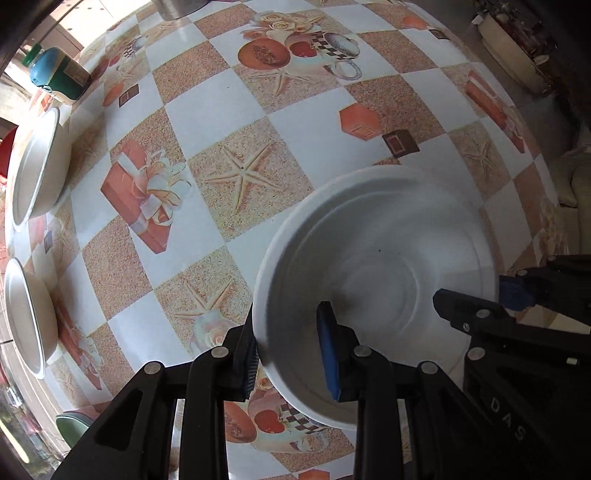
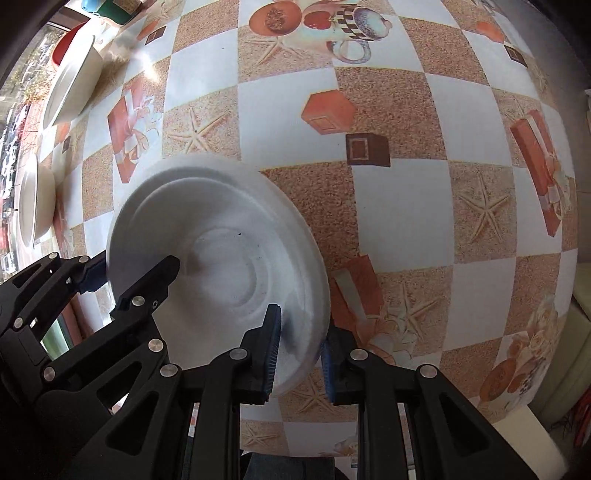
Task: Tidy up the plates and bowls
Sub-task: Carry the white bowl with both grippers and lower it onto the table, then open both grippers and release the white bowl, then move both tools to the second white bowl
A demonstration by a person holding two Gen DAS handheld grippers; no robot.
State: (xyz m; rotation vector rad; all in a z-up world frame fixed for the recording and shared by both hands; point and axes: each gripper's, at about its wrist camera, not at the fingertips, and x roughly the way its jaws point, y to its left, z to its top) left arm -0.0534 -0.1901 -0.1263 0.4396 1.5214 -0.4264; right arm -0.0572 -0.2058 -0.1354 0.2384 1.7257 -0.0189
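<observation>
White bowl (image 1: 373,254), rim pinched by left hand-held gripper (image 1: 291,363) and right hand-held gripper (image 2: 299,354) on opposite sides; risk: uneven pull tilts it, thin rim slips from pads

left gripper (image 1: 291,363): clamped on the near-left rim of the white bowl (image 1: 376,266), one blue-padded finger (image 1: 330,354) inside the bowl, the other outside against its wall
white bowl: directly ahead of the jaws, slightly blurred, above the checkered tablecloth (image 1: 251,122)
right gripper (image 1: 476,299): right of the jaws, gripping the same bowl's right rim, one finger inside and a blue pad outside
two other white bowls: far left of the jaws, one ahead (image 1: 37,166), one nearer (image 1: 27,317), well apart from the held bowl
blue-and-green container (image 1: 61,75): far ahead-left, beyond the farther bowl
metal vessel (image 1: 177,7): far ahead at the table's edge, only its base shows
</observation>
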